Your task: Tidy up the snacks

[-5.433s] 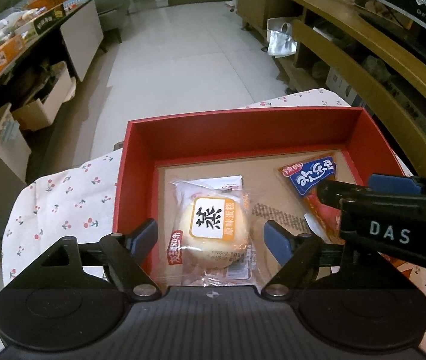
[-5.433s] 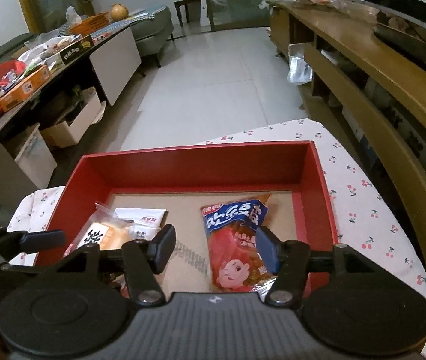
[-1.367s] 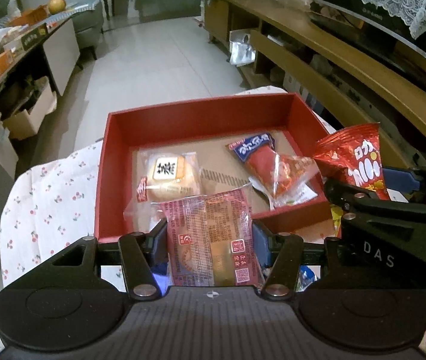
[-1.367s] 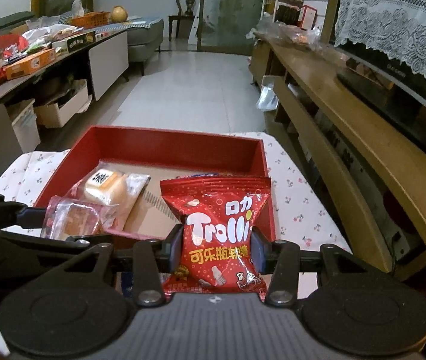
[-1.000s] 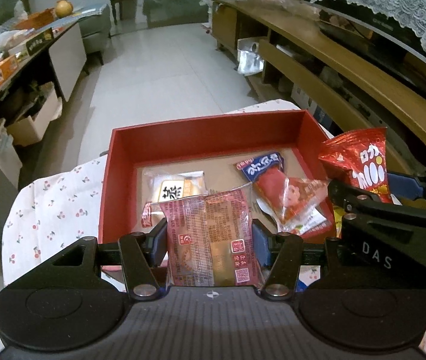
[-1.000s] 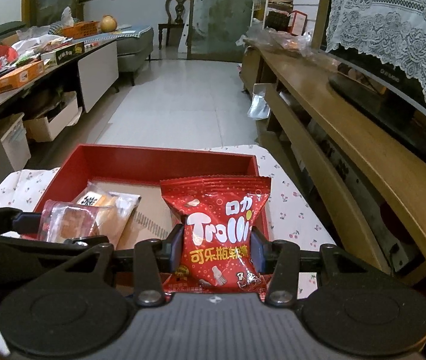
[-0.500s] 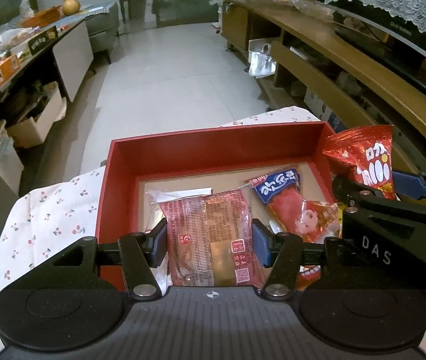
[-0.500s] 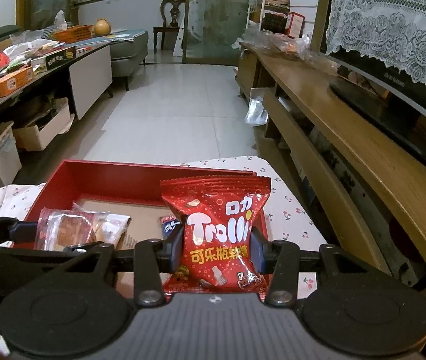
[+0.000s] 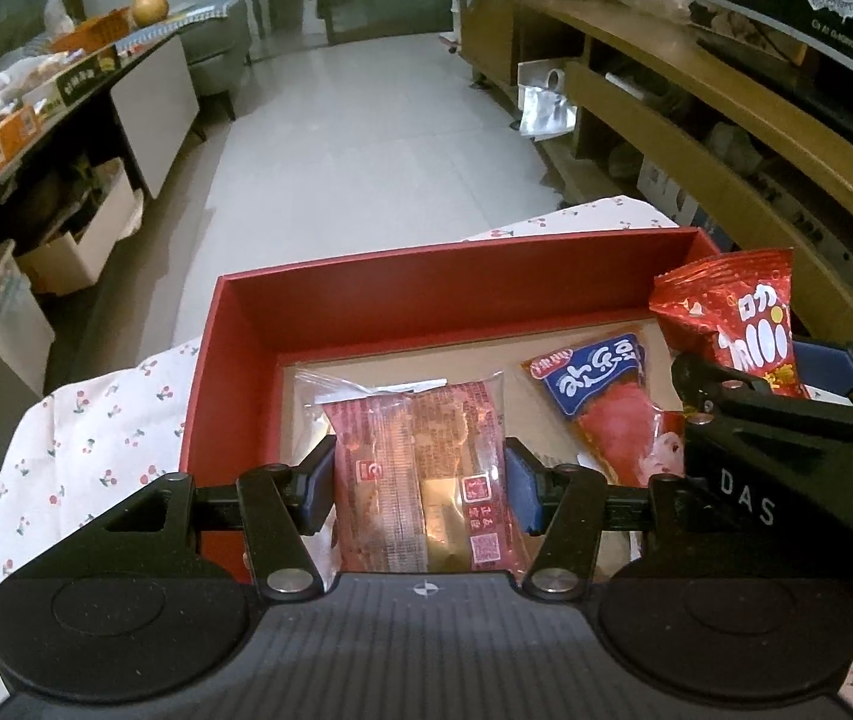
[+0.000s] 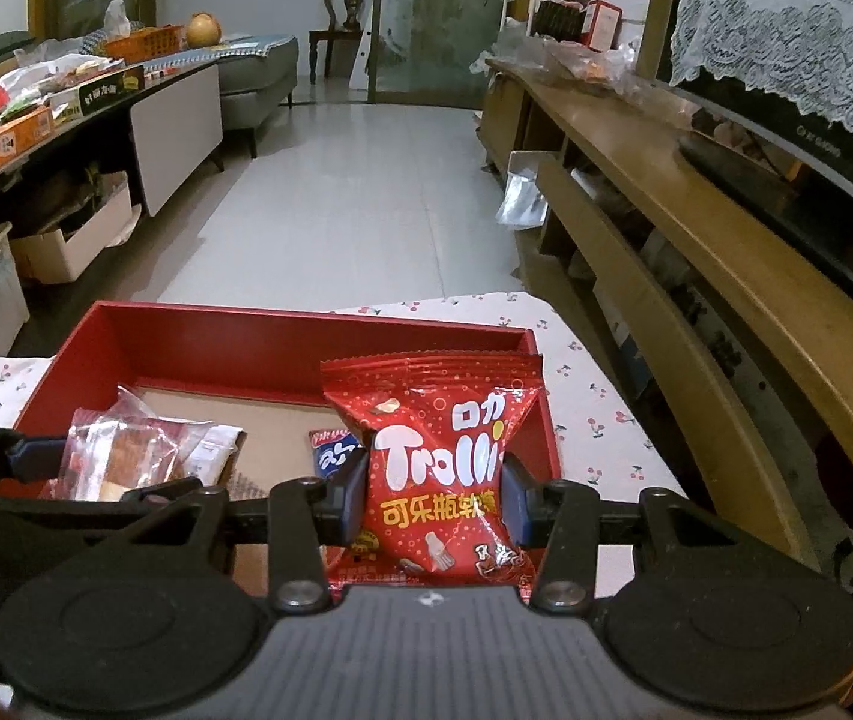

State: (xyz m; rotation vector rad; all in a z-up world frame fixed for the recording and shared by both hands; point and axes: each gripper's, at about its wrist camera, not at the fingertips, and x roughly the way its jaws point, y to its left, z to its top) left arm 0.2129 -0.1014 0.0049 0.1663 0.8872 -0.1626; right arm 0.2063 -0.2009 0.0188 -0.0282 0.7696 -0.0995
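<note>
A red box [image 9: 426,294] with a cardboard floor sits on a cherry-print cloth [image 9: 96,420]. My left gripper [image 9: 420,480] is shut on a clear-and-red wrapped pastry packet [image 9: 420,468], held over the box's near left part. My right gripper [image 10: 432,498] is shut on a red Trolli gummy bag [image 10: 435,456], held over the box's [image 10: 282,348] right side; the bag also shows in the left wrist view [image 9: 732,318]. A red and blue snack packet [image 9: 606,396] lies in the box. The bun packet under the pastry is mostly hidden.
A long wooden shelf unit [image 10: 696,228] runs along the right. A cluttered counter [image 10: 36,102] with boxes stands at the left. White tiled floor [image 10: 360,192] lies beyond the table's far edge.
Both grippers picked up packets since the first frames and have carried them forward over the box. The box now sits closer and lower in both views.
</note>
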